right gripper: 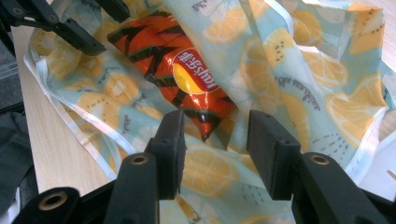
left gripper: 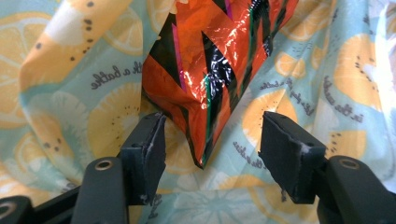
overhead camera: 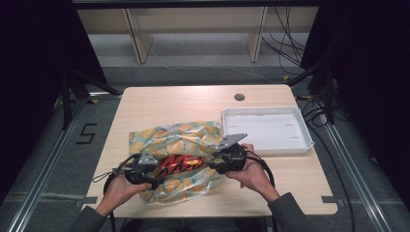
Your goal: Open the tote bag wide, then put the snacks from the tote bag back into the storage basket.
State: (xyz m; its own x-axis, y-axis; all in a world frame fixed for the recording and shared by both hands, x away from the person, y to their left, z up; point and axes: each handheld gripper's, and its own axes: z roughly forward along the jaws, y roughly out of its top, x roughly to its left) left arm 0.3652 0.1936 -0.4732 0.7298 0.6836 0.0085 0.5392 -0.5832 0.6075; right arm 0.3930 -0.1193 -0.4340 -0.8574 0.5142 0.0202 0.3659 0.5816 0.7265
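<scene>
Both hands hold their tools low, left tool (overhead camera: 153, 180) and right tool (overhead camera: 209, 163) facing, jaws parted.

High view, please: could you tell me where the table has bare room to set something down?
The table is bare along its far edge, beyond the fruit-print cloth and left of the white tray. A bare strip borders the near right corner, below the tray. The near middle is crowded: cloth, chip bag, left tool and right tool.

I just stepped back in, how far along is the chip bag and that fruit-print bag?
Done: the orange chip bag lies on the spread fruit-print bag, apparently at its mouth. In hand: left gripper and right gripper stand open at its two ends, gripping nothing. Left: probably closing the bag; the white tray holds nothing.
</scene>
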